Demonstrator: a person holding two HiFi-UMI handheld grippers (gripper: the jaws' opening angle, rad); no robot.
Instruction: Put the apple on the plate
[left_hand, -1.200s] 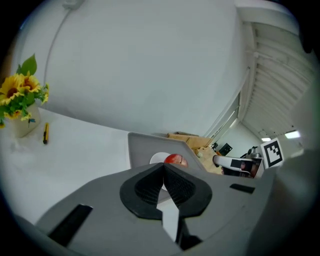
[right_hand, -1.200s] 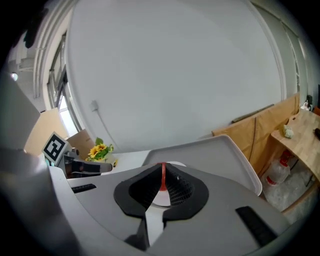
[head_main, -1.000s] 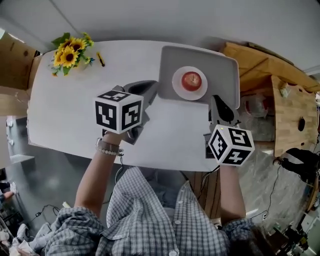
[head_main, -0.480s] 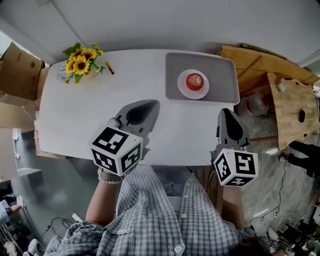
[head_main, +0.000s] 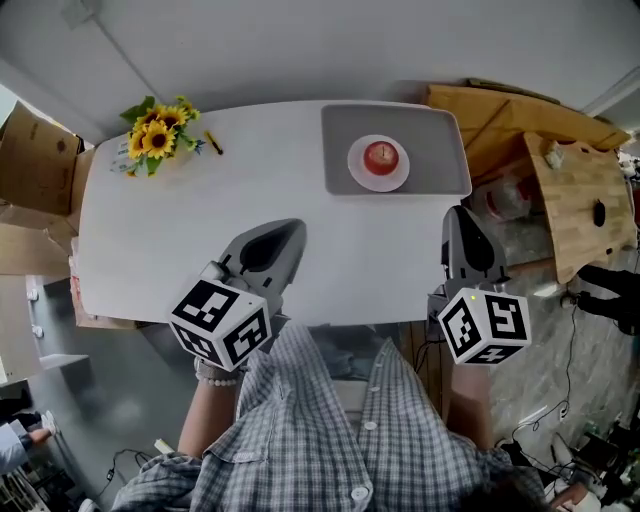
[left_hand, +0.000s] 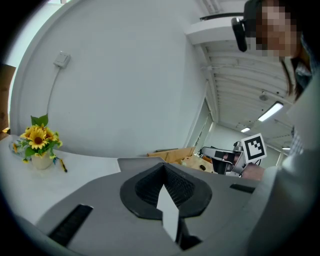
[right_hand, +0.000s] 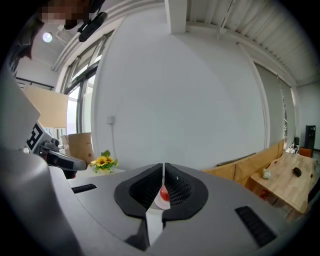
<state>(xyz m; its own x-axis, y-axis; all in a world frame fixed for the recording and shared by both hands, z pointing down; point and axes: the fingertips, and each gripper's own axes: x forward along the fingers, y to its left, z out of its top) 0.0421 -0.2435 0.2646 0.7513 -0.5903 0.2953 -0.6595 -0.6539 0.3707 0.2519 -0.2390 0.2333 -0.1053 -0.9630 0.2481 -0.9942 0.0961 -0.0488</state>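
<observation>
Apple rests on plate, table's far right corner; left gripper, right gripper clenched, empty; avoid nudging tray.

Bright, even, diffuse light is seen in all views; the white desk is lit flat and shadows are kept soft. Heavy fisheye bending and black vignetted corners are noted in both gripper views. The ceiling strip light is blown out. Daylight glare is admitted through the windows.
</observation>
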